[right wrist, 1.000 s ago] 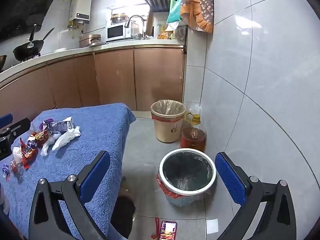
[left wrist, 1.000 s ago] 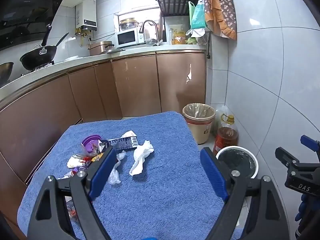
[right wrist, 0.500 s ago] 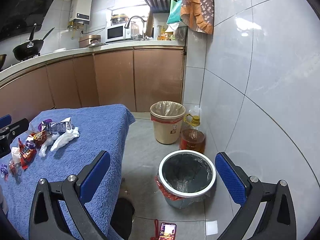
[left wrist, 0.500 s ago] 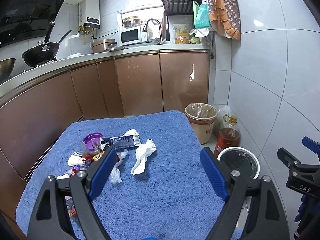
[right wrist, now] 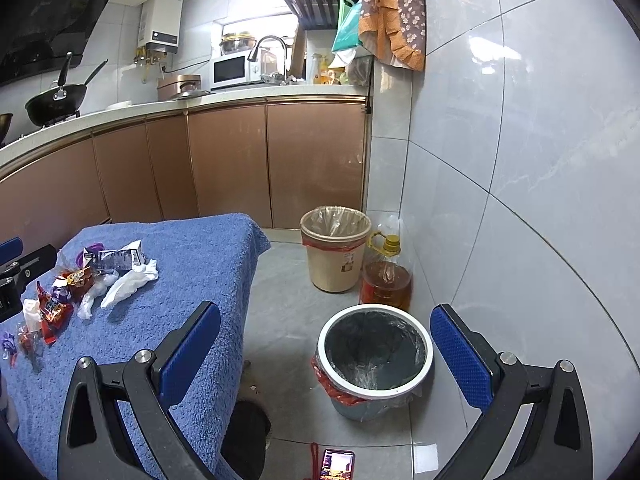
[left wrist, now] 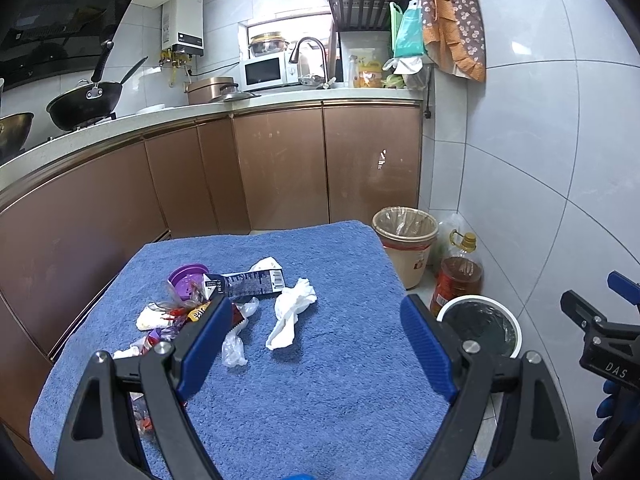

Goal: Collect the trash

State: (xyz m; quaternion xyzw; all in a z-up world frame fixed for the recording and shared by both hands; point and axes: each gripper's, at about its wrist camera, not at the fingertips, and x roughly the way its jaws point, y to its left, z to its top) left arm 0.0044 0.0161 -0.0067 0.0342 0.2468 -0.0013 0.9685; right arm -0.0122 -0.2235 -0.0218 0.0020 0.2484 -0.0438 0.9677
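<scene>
Trash lies on a blue towel-covered table [left wrist: 328, 360]: a white crumpled tissue [left wrist: 291, 312], a dark carton [left wrist: 248, 283], a purple lid [left wrist: 187, 279], a clear plastic scrap [left wrist: 233, 350] and several snack wrappers [left wrist: 176, 314]. The pile also shows in the right wrist view [right wrist: 86, 280]. My left gripper [left wrist: 316, 328] is open and empty above the table's near half. My right gripper [right wrist: 326, 344] is open and empty above the floor, over a white-rimmed bin with a dark liner [right wrist: 376, 354]. That bin also shows in the left wrist view [left wrist: 480, 326].
A beige bin with a clear liner [right wrist: 336, 246] stands by the cabinets, next to an oil jug [right wrist: 386, 278]. A phone [right wrist: 336, 465] lies on the floor. Brown cabinets [left wrist: 280, 168] run behind the table; a tiled wall [right wrist: 520, 200] is on the right.
Both grippers have drawn back and up slightly; the views show a little more of the table and floor. Both jaws stay open. The trash has not moved.
</scene>
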